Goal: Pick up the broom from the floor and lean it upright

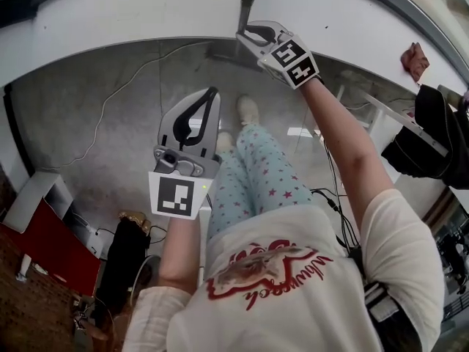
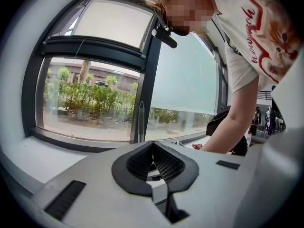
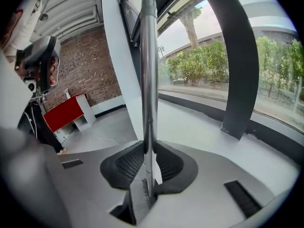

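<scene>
Broom handle [image 3: 148, 80] stands upright between the pads of your right gripper [image 3: 148, 151], which pinch it from both sides. Only the right gripper view shows that contact. The head view shows what that one cannot: this gripper is stretched out to the white sill [image 1: 110, 20], and your left gripper [image 1: 212, 97] hangs nearer your body, above your legs. The left gripper view shows its fingers pressed together on nothing. You have one broom and two grippers.
</scene>
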The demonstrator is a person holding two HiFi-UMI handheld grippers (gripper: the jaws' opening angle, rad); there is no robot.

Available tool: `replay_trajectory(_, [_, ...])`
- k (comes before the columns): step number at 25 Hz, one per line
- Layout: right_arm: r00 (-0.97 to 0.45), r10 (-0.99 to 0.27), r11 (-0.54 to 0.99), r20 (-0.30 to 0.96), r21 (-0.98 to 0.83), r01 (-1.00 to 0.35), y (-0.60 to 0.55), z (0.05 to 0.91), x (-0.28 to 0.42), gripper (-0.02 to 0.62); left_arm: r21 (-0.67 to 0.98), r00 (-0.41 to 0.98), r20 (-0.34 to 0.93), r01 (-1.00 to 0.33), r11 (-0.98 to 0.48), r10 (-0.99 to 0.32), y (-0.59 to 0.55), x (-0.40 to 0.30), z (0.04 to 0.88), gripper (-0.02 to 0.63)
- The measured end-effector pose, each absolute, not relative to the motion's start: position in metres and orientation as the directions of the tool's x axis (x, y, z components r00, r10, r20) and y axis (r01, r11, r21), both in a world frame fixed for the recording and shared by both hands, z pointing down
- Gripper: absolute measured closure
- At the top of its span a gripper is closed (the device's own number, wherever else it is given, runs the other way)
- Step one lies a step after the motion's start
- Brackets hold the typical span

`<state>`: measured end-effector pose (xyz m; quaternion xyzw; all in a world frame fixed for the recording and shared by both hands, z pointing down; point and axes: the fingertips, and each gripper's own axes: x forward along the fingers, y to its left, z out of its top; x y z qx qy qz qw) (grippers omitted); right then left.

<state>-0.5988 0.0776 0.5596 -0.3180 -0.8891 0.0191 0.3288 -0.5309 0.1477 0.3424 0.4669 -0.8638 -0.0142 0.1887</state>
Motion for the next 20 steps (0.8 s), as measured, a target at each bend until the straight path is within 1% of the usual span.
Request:
replay_trajectory(5, [-0.606,0.553,0.802,0.572,-0.168,0.573,0.087,0.555,-0.601,0.505,0.192,-0.502,0.31,-0.799,0.57,-0.808,0.152,-0.532,0.339,0.586])
replay_trajectory(9, [-0.627,0.545,0.817,0.557,-0.184,0.547,0.093,0.55,-0.6,0.499,0.193,-0.504,0.308,-0.798,0.571,-0.807,0.158,-0.525,0.336,0.586])
replay_trajectory(15, [-0.672,0.497,0.85,0.549,-0.154,0.503,0.091,0.537,-0.588,0.445,0.176,-0.498,0.305,-0.809,0.562,-0.812,0.175,-0.507,0.331,0.586])
replay_trajectory(20, [-0.764,0.422,0.897,0.489,-0.104,0.429,0.084,0.509,-0.566,0.43,0.167,-0.507,0.291,-0.808,0.565,-0.811,0.19,-0.492,0.325,0.586])
